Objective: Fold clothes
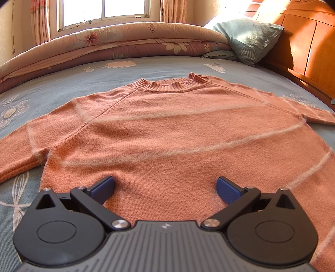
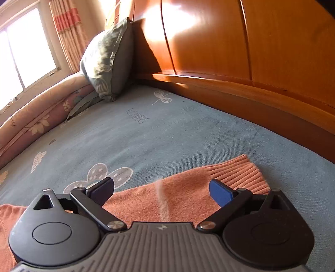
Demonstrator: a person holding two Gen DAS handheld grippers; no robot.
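Observation:
A salmon-orange knit sweater with pale fuzzy stripes lies flat on the blue bed sheet, collar away from me and both sleeves spread out. My left gripper hovers open over the sweater's lower body, nothing between its blue pads. In the right wrist view, one sleeve with a ribbed cuff lies on the sheet. My right gripper stands open just above that sleeve, its fingers either side of a pale stripe.
A folded floral quilt runs along the far side of the bed under a window. A grey-green pillow leans on the wooden headboard. Bare blue sheet lies between sleeve and headboard.

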